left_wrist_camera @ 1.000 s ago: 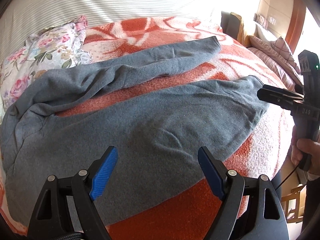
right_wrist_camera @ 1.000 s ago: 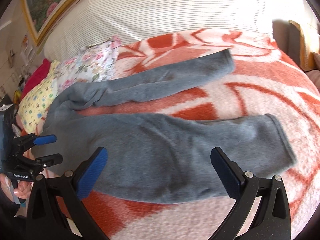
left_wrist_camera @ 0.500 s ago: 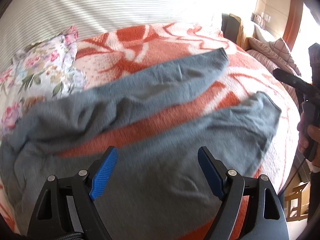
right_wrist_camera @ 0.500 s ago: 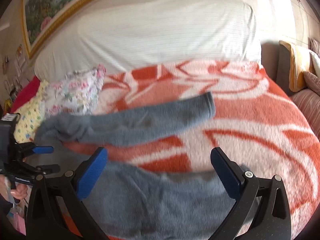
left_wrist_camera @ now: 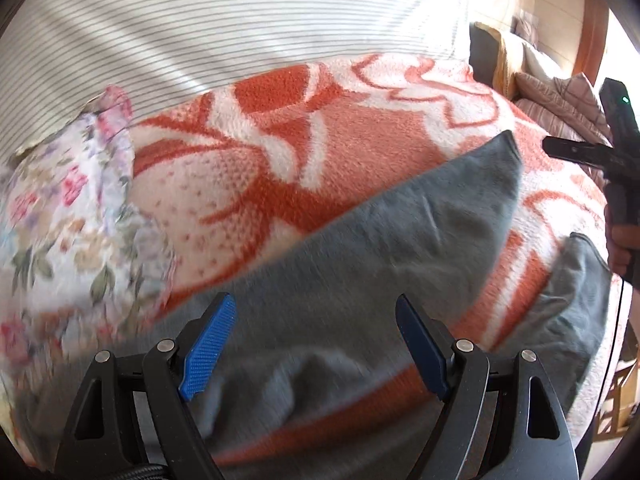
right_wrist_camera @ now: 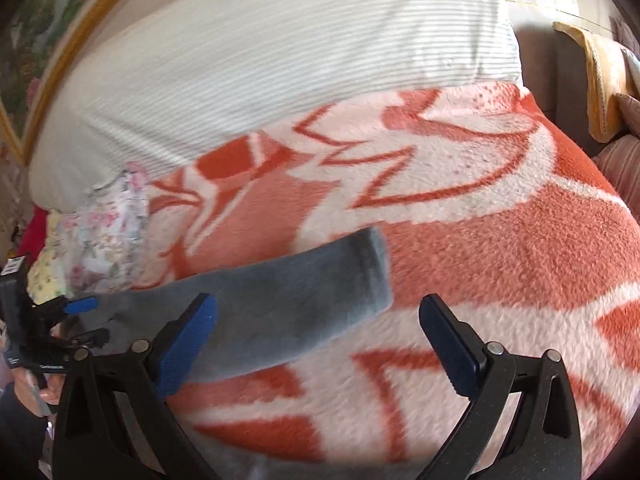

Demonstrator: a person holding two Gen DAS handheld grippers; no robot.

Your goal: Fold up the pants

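Plainly, both tools are released and grasping nothing: the left gripper (left_wrist_camera: 314, 346) shows its two blue pads spread wide at the bottom of its own view, with grey cloth beneath the gap but not pinched, and the right gripper (right_wrist_camera: 318, 346) stands equally agape at the bottom of its view, over the blanket (right_wrist_camera: 500, 248) beside a leg cuff. One pair of grey fleece pants (left_wrist_camera: 400, 248) lies spread on the orange-and-white patterned blanket, its two legs splayed apart in a V – the far leg (right_wrist_camera: 304, 300) runs from lower left toward the centre of the right view, ending in a cuff, while the near leg (left_wrist_camera: 576, 304) shows at the lower right of the left view with a strip of blanket between the two. I judge that this splay is why the grippers are posted as they are: one near the waist end at the lower left, by the floral pillow (left_wrist_camera: 68, 216), the other toward the cuff, so that one leg can be brought onto the other for a first lengthwise fold – a step not yet done. Counted: one pair of pants, two legs, two grippers with four blue pads in all, one blanket, one floral pillow, and one striped white bolster (right_wrist_camera: 280, 68) across the top of both views. Motion blur softens the cloth at the lower left, so the waistband itself cannot be made out.
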